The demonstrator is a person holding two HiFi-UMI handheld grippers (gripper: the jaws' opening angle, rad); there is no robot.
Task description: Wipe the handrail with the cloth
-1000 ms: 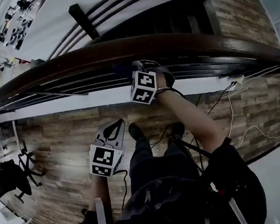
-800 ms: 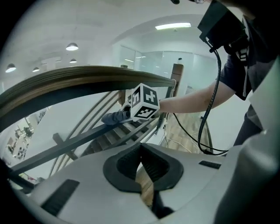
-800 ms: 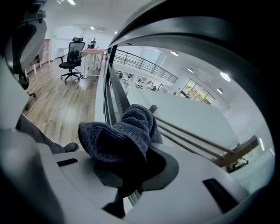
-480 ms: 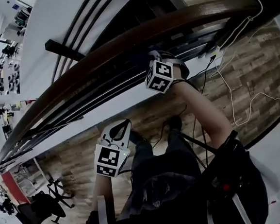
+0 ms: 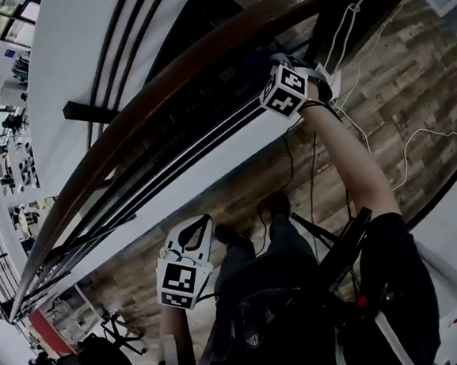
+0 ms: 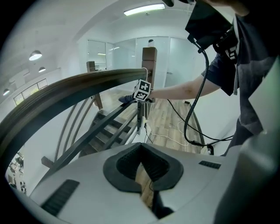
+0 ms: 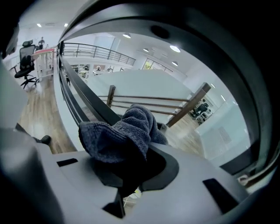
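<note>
Between the jaws of the right gripper (image 7: 131, 168) a dark blue cloth (image 7: 124, 131) is being pinched, the two pads closing tightly on its lower folds while the rest of it is bunching up and spilling out above and to the left of them. Just past the cloth, the dark wooden handrail (image 5: 149, 97) is curving overhead, and seen from the left gripper view the cloth is sitting right up against the rail near its far end, close to a wooden post (image 6: 149, 59). The person's right arm (image 5: 354, 167) is reaching out straight to hold the gripper there. The left gripper (image 6: 142, 168) is hanging low and well apart from the rail, its jaws meeting at the tips with nothing between them and only a thin slit of floor showing lower down. Under the rail, dark metal bars (image 6: 94, 127) are running alongside it above a flight of stairs (image 6: 107, 131). Loose white cables (image 5: 415, 137) are trailing over the plank floor (image 5: 237, 185) beside the person's feet, and an office chair (image 5: 93, 356) is standing off to the left
</note>
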